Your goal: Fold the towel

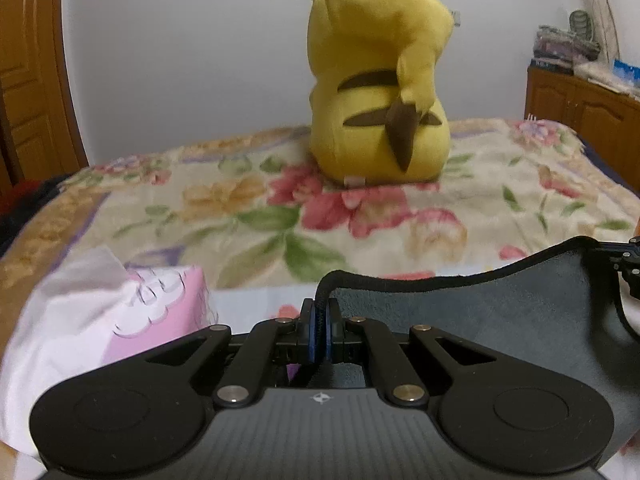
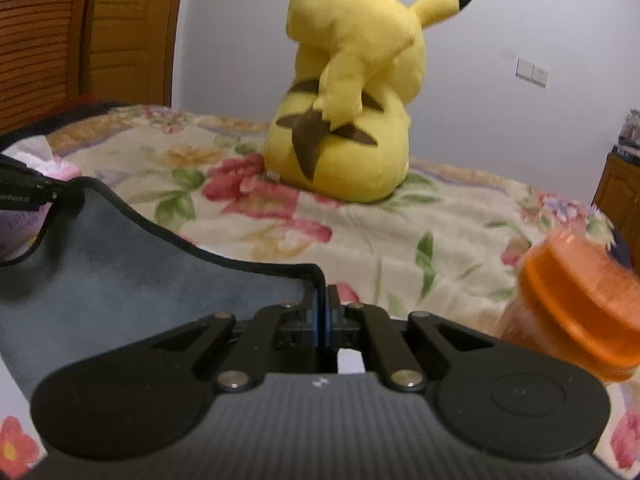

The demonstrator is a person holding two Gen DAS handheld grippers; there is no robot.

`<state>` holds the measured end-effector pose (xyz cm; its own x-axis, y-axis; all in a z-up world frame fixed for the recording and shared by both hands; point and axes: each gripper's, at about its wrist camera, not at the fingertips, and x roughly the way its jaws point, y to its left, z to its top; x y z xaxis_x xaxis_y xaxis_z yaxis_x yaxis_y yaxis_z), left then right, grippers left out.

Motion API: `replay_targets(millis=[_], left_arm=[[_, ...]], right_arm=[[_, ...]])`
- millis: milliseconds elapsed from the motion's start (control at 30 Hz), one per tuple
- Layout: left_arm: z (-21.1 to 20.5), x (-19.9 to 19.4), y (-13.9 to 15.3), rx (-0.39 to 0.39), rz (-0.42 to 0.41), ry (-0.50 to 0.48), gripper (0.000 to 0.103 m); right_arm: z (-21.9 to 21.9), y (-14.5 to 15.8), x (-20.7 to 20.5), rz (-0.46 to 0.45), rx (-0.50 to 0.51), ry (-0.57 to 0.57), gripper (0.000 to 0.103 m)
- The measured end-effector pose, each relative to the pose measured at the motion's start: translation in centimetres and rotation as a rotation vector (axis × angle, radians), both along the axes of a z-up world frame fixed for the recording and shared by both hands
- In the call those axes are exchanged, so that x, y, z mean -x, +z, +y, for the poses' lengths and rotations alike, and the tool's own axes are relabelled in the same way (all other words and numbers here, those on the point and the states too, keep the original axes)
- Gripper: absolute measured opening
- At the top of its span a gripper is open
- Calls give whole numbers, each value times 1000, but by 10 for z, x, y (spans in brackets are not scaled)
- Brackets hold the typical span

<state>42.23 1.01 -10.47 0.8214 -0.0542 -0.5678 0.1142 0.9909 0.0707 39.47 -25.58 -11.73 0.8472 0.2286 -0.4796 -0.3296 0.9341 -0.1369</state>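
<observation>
Pinching the grey towel point(image 1: 500, 312) by its top corners, left gripper point(image 1: 320, 322) and right gripper point(image 2: 322, 314) had jaws clamped tight, Pikachu plush point(image 1: 376, 80) sat behind on the bed point(image 1: 240, 208).

You're facing a plain white wall point(image 1: 180, 60) behind a bed covered with a floral blanket point(image 1: 240, 208); a yellow plush toy point(image 1: 376, 92) sits on it with its back to you. There's a wooden door point(image 2: 120, 28) at the left and a wooden cabinet point(image 1: 580, 120) at the right with clutter stacked on top. You've got a double wall switch point(image 2: 531, 72) on the right-hand wall, and the light is soft indoor light.
</observation>
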Motion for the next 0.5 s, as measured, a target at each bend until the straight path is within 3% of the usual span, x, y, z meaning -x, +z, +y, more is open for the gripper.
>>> replay_targets(millis=[267, 433, 500], left_arm=[[0, -1, -13, 1, 29, 7, 16], [0, 1, -13, -2, 33, 9, 40], [-1, 4, -10, -11, 26, 7, 45]], right_arm=[[-5, -15, -9, 65, -36, -19, 5], [-7, -16, -9, 78, -48, -32, 5], [-8, -14, -6, 82, -47, -31, 8]])
